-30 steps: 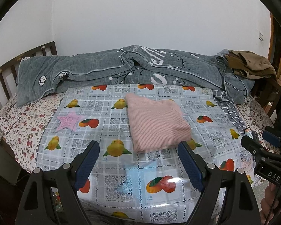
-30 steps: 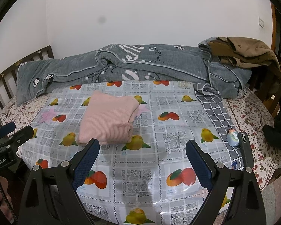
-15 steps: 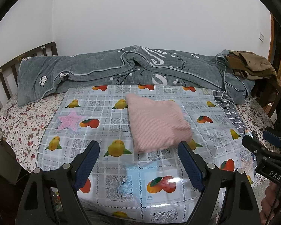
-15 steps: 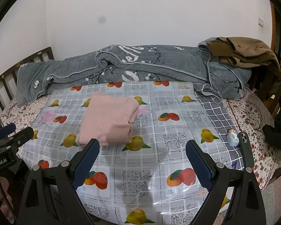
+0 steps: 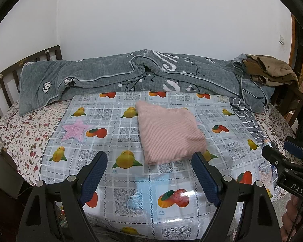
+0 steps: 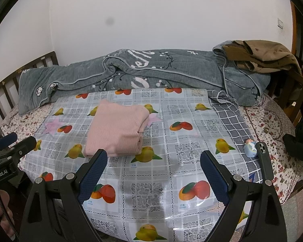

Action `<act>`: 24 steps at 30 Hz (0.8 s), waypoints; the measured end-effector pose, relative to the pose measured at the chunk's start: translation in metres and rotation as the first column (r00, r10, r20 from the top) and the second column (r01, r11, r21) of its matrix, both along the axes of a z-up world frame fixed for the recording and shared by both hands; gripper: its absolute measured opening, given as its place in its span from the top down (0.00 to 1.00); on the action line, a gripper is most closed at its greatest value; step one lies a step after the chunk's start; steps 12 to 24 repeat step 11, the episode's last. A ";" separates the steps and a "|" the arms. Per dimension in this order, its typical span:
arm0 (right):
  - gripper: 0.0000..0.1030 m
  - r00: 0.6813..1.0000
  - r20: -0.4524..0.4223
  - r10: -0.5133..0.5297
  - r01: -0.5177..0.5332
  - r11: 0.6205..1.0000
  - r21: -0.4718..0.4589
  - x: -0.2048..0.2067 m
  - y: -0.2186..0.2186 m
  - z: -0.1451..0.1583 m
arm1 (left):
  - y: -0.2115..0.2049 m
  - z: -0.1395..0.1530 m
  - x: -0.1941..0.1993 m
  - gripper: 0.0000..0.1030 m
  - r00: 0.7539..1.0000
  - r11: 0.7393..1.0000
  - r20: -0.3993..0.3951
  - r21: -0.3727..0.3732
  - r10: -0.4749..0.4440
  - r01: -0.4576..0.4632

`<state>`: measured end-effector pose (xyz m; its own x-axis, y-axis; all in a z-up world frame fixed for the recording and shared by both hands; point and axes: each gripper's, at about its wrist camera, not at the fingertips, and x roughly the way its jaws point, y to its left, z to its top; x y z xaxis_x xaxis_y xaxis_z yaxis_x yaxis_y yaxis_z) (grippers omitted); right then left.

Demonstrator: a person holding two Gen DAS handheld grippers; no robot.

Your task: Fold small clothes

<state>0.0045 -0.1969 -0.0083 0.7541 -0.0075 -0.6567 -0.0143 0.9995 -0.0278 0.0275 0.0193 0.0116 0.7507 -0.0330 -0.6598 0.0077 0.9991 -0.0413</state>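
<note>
Grey quilted blanket lies heaped along the bed's far side, upper middle of both views. Below it a glossy fruit-print cloth covers the mattress. On that cloth, at centre frame, sits the pink ribbed garment, folded into a neat rectangle. The left claw hangs at the lower edge, jaws wide apart and holding nothing, the garment just beyond its tips. The right claw is likewise spread and empty, with the garment ahead toward its left finger. A small figurine stands at right.
</note>
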 end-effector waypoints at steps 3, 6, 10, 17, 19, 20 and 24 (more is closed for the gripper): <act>0.11 1.000 0.001 -0.003 0.003 1.000 0.001 -0.001 0.001 0.002 | 0.000 0.000 0.000 0.18 1.000 1.000 -0.001 0.000 0.000 0.000; 0.11 1.000 0.001 0.000 0.000 1.000 0.000 -0.001 0.000 0.002 | 0.000 0.001 0.000 0.18 1.000 1.000 0.000 -0.001 0.000 0.000; 0.11 1.000 0.004 -0.002 0.002 1.000 -0.001 -0.001 0.002 0.004 | 0.000 0.001 0.000 0.18 1.000 1.000 0.001 -0.001 0.003 -0.003; 0.11 1.000 0.005 -0.001 0.001 1.000 -0.002 -0.001 0.003 0.005 | 0.000 0.002 0.000 0.18 1.000 1.000 0.005 -0.002 0.004 -0.004; 0.11 1.000 0.005 -0.001 0.001 1.000 -0.002 -0.001 0.003 0.005 | 0.000 0.002 0.000 0.18 1.000 1.000 0.005 -0.002 0.004 -0.004; 0.11 1.000 0.005 -0.001 0.001 1.000 -0.002 -0.001 0.003 0.005 | 0.000 0.002 0.000 0.18 1.000 1.000 0.005 -0.002 0.004 -0.004; 0.11 1.000 0.005 -0.001 0.001 1.000 -0.002 -0.001 0.003 0.005 | 0.000 0.002 0.000 0.18 1.000 1.000 0.005 -0.002 0.004 -0.004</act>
